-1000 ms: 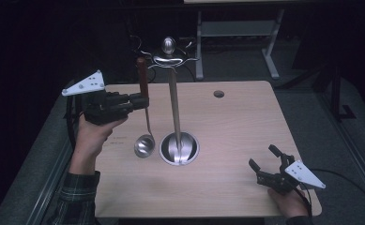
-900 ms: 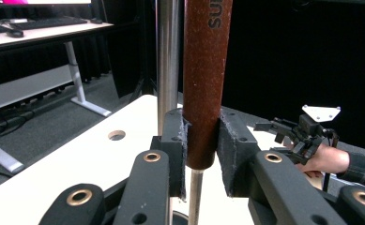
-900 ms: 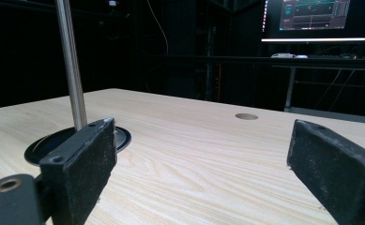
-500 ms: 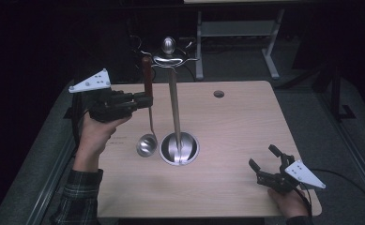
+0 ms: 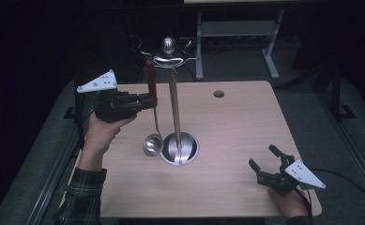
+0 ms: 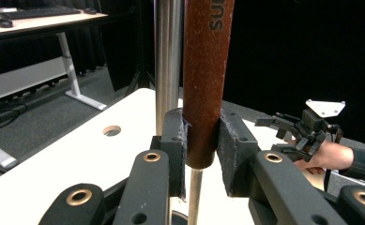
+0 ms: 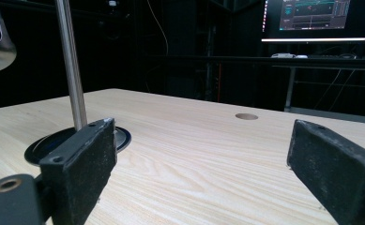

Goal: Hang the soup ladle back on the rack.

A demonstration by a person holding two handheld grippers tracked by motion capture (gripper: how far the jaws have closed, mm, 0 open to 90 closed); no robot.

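the left hand-held gripper (image 5: 147, 101) is clamping the ladle (image 5: 152, 143) by the lower end of its reddish-brown handle (image 6: 203, 79), pads pressing in on both sides, and it is holding the ladle upright just beside the steel pole of the utensil stand (image 5: 173, 101). the bowl is hanging low beside the stand's round base (image 5: 180, 149), apparently clear of the desk (image 5: 236, 126), while the handle's top is sitting up near the hooks at the crown (image 5: 169, 54); whether it is on a hook cannot be told from here.

now the risks. the grip is sitting at the very end of the handle, so the smooth grip could be sliding through the pads and the ladle dropping. the pole is right alongside, so any sideways drift could be knocking the ladle against it and rocking the stand. a missed hook up top would leave the ladle swinging free on release.

the right hand-held gripper (image 5: 268, 165) is resting near the desk's near right corner, jaws spread wide and empty, well apart from the stand and too far off to steady it.
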